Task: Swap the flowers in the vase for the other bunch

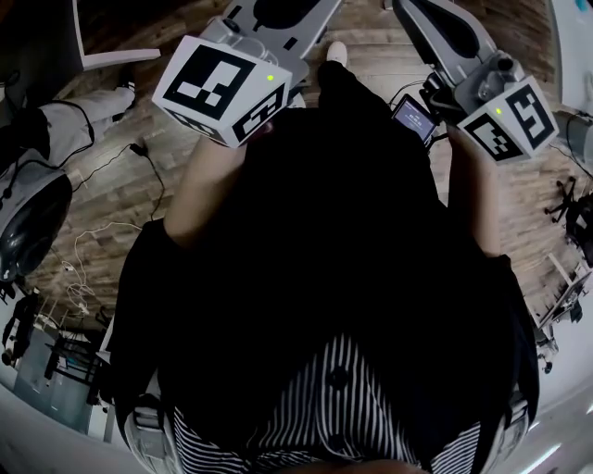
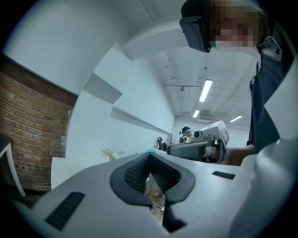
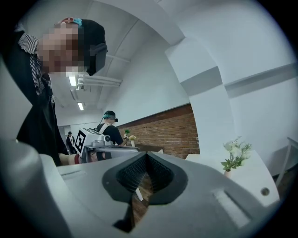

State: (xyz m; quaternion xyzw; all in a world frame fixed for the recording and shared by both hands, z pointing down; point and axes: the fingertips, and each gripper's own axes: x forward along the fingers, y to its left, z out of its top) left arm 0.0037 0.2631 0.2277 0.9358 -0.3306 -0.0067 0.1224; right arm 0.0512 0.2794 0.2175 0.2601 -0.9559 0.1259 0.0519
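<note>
A small vase of white flowers and green leaves (image 3: 235,158) stands on a white table (image 3: 251,179) far off at the right of the right gripper view. The same kind of bunch (image 2: 111,152) shows tiny and distant in the left gripper view. My left gripper (image 2: 150,155) is shut with nothing between its jaws. My right gripper (image 3: 146,155) is likewise shut and empty. In the head view both are held out level in front of my dark-clothed body, the left gripper (image 1: 269,28) and the right gripper (image 1: 435,28) high in the picture over a wooden floor.
A brick wall (image 3: 172,135) runs behind the white table. Another person in a teal cap (image 3: 109,128) stands far back, near a second small vase (image 3: 132,138). Cables (image 1: 102,176) and chair bases (image 1: 567,199) lie on the wooden floor.
</note>
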